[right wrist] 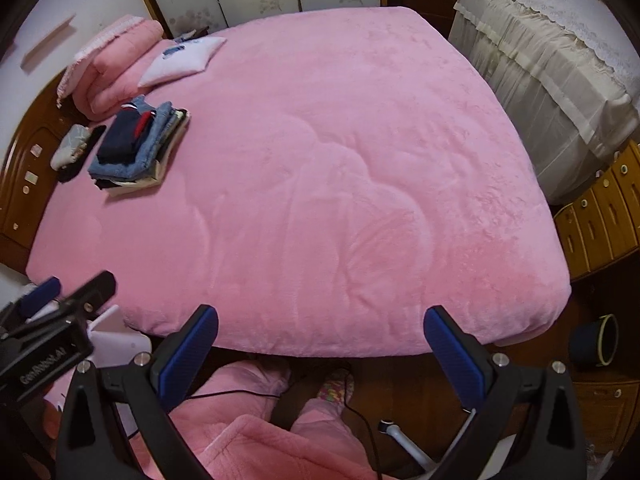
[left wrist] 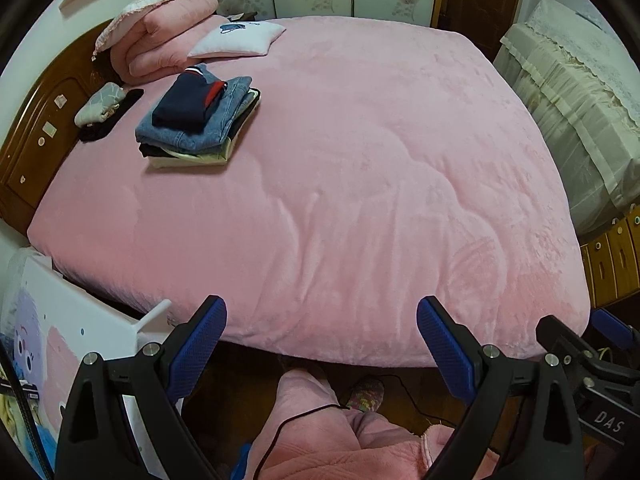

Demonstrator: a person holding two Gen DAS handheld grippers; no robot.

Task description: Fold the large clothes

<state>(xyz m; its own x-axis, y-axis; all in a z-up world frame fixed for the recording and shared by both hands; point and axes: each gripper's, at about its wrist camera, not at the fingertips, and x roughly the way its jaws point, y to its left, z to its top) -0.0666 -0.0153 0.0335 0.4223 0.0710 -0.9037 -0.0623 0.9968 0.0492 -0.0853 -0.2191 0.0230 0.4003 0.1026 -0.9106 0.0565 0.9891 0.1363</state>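
A stack of folded clothes (left wrist: 198, 120) (right wrist: 134, 148) lies on the far left of the pink bed (left wrist: 360, 184) (right wrist: 340, 184), with a navy and red garment (left wrist: 188, 100) on top of folded jeans. My left gripper (left wrist: 322, 308) hangs open over the bed's near edge with nothing between its blue pads. My right gripper (right wrist: 320, 316) is likewise open and empty at the near edge. Both are far from the stack. The right gripper's body (left wrist: 592, 364) shows at the right of the left wrist view, and the left gripper's body (right wrist: 52, 320) at the left of the right wrist view.
A folded pink quilt (left wrist: 160, 36) and a white pillow (left wrist: 240, 40) sit by the wooden headboard (left wrist: 36, 128). A small grey bundle (left wrist: 100, 104) lies beside the stack. A cloth-covered piece of furniture (left wrist: 572, 100) and drawers (right wrist: 600, 216) stand right. A person's pink-clad legs (left wrist: 320, 432) stand below.
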